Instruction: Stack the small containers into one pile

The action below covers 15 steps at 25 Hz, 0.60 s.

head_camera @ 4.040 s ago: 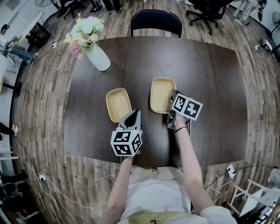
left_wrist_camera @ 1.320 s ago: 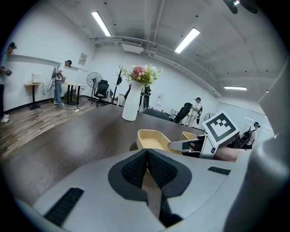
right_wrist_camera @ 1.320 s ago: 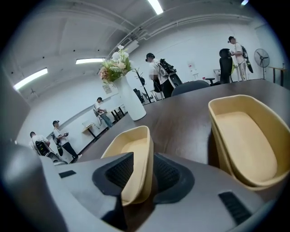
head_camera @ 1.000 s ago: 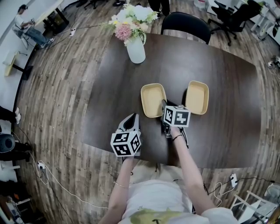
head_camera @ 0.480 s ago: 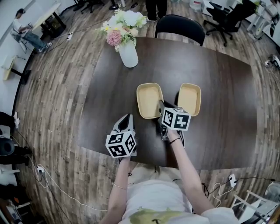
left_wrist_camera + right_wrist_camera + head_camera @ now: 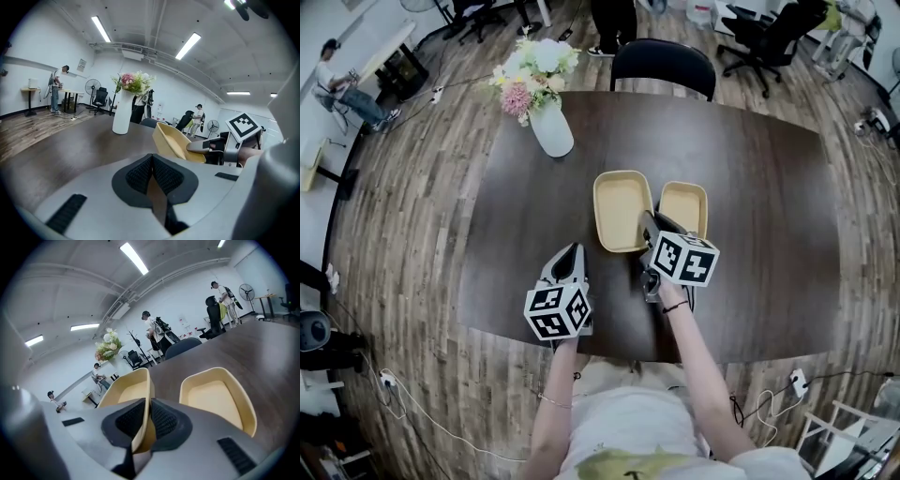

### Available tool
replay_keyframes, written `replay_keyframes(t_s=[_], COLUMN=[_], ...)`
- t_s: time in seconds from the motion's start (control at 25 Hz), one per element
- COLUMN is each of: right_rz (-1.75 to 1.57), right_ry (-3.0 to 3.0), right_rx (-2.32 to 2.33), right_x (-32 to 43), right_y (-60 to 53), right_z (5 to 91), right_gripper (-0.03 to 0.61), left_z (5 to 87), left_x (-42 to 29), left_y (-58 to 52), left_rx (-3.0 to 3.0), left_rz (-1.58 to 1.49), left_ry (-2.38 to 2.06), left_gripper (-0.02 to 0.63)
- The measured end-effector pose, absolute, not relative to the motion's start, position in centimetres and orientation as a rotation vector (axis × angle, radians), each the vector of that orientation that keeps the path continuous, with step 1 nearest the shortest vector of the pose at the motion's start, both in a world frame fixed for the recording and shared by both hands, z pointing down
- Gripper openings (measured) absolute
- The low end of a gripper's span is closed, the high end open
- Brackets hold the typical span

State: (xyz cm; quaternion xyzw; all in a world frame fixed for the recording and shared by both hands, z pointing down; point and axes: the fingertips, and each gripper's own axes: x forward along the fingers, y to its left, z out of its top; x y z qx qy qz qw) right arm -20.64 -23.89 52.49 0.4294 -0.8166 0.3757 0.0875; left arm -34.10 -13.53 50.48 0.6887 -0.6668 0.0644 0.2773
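One container rim clamped between right gripper jaws; left gripper jaws together, empty.

No writing, number or brand can be read in any view.

The only printed marks are black-and-white square patterns, not letters or digits. One set is on the marker cube of the left gripper, another on the marker cube of the right gripper. The right one also shows in the left gripper view, again as a plain block pattern. In that view a pale sheet hangs on the far wall, too small and blurred to read.
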Motion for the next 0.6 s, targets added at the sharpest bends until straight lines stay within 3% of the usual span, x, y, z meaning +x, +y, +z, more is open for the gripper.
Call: replay_keyframes(t_s=[0.6], right_rz=[1.173], right_ry=[-2.339], right_rx=[1.558], right_x=[-11.1], right_y=[-26.3], right_z=[52.2], right_gripper=[0.048], left_z=[49.8], left_x=[-27.7], left_y=[-16.7], left_rx=[1.980], left_rz=[0.201], left_ry=[-1.674], left_gripper=[0.025])
